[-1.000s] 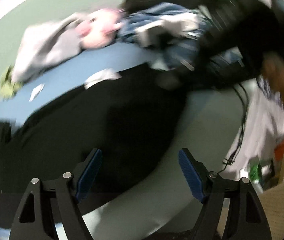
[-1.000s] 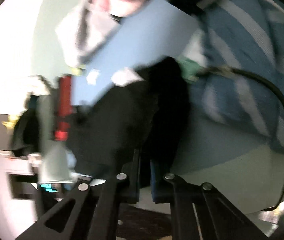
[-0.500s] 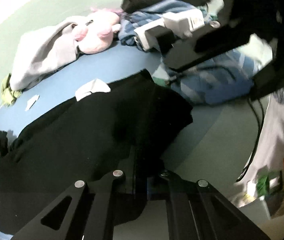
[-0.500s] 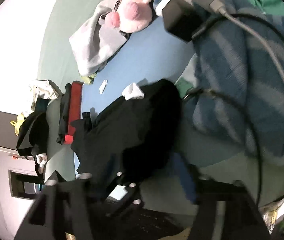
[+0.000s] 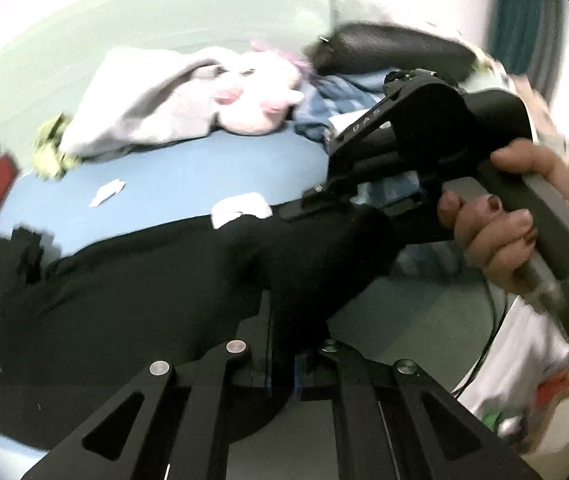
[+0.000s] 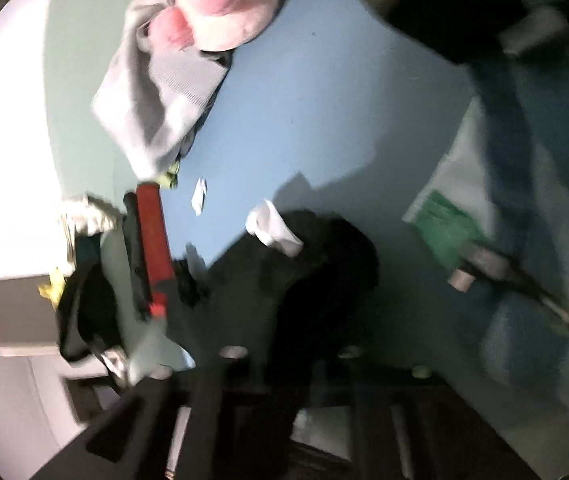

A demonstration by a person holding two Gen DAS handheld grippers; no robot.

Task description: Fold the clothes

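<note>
**Two grippers pinch one black garment over a blue sheet**

There is one black garment [image 5: 132, 300], two hand-held grippers, one pink plush toy [image 5: 256, 100], one grey garment [image 5: 140, 108] and two small white scraps [image 5: 107, 193] on the bed.

The left gripper [image 5: 282, 344] is closed, its jaws clamped on a raised fold of the black garment just in front of the camera. The cloth spreads away to the left across the bed.

The right gripper [image 5: 324, 210] meets the same garment at its far edge, beside a white label [image 5: 242, 208], and a hand [image 5: 500, 224] holds its handle. Its own camera view is blurred; the jaws look pressed together on the black cloth [image 6: 308, 280].

The garment lies on a blue sheet [image 5: 188, 172]. The plush toy rests on the grey garment at the far end, against a pale green wall [image 5: 164, 16]. Blue striped fabric [image 6: 544, 240] is heaped to the right.
</note>
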